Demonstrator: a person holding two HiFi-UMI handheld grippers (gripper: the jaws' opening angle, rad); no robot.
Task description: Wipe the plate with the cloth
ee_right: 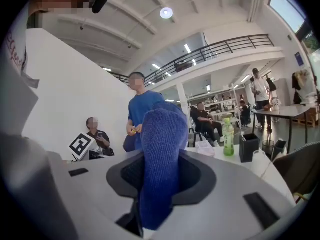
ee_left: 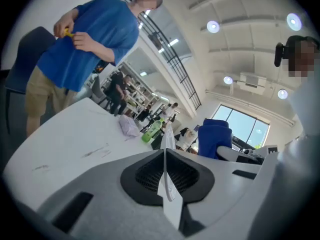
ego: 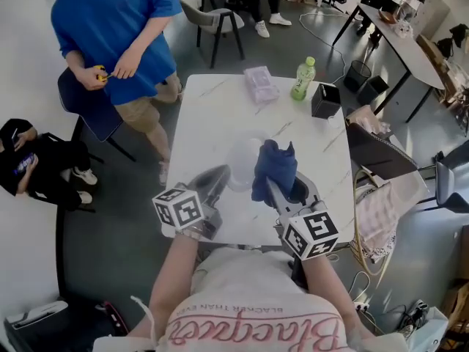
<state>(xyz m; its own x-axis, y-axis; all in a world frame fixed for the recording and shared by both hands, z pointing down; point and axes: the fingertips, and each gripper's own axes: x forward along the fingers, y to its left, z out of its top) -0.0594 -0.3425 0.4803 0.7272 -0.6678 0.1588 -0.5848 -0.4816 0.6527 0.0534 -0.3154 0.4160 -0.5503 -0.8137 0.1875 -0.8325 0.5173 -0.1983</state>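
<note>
I hold a white plate [ego: 245, 163] up above the white marble table [ego: 212, 123], edge-on between the shut jaws of my left gripper [ego: 220, 176]. In the left gripper view the plate [ee_left: 169, 189] shows as a thin white rim pinched at my left gripper [ee_left: 165, 159]. My right gripper [ego: 276, 188] is shut on a blue cloth [ego: 275, 166], which bunches up just right of the plate, close to it; contact cannot be told. In the right gripper view the cloth [ee_right: 161, 159] stands up out of my right gripper [ee_right: 159, 184] and hides the plate.
At the table's far end stand a green bottle [ego: 303, 78], a black box [ego: 325, 100] and a plastic packet [ego: 261, 83]. A person in a blue shirt [ego: 117, 35] stands at the far left corner. A chair with cloth [ego: 381, 160] is at the right.
</note>
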